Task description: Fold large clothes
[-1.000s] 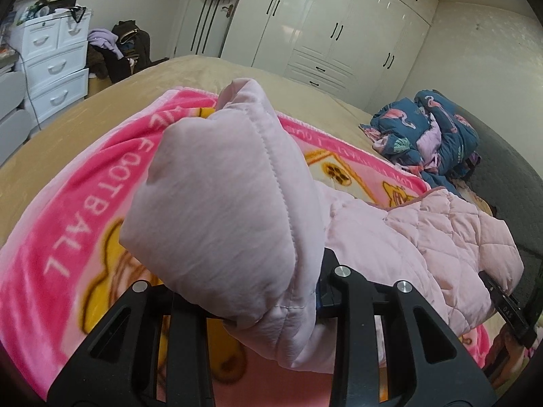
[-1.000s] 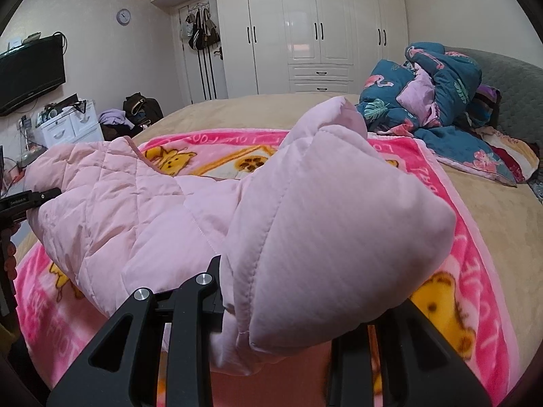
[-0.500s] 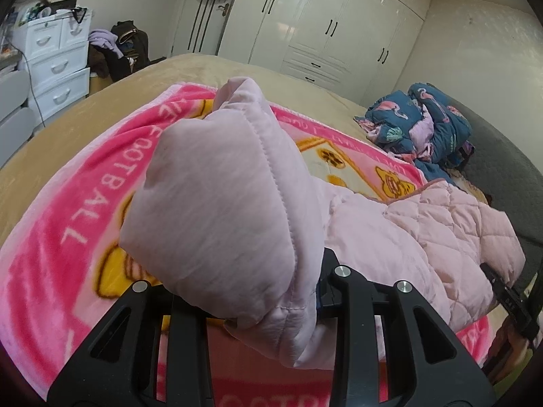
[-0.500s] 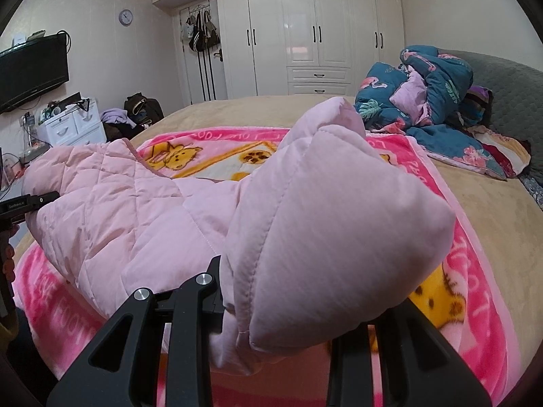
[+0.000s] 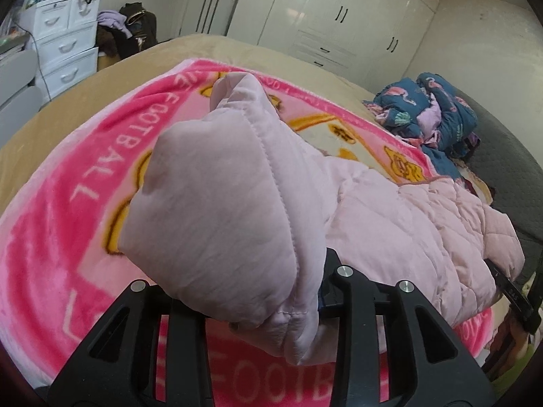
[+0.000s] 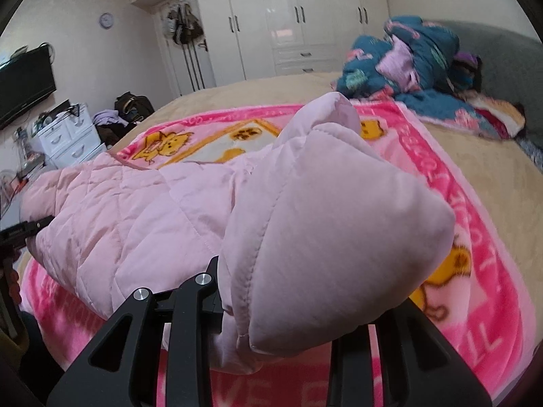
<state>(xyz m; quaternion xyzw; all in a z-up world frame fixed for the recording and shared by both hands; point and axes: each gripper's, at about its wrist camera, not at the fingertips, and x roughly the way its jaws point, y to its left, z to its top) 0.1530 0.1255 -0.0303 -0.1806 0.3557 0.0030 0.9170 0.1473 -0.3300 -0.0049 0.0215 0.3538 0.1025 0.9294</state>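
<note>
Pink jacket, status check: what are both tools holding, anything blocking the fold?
Left tool, right tool: each shut on pink quilted jacket. Jacket lifted over pink blanket. Nothing obstructing.

pink jacket [image 5: 237,203] hiding left gripper [image 5: 258,308] fingertips, right gripper [image 6: 288,325] fingertips likewise

Pink quilted jacket [image 6: 142,217] in right tool [image 6: 271,318]

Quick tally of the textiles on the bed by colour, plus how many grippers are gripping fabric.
Pale pink quilted jacket: 1
Bright pink cartoon blanket: 1
Dark blue patterned bedding heap: 1
Grippers shut on the jacket: 2, left gripper and right gripper
Total: 3 textiles, 2 grippers
</note>
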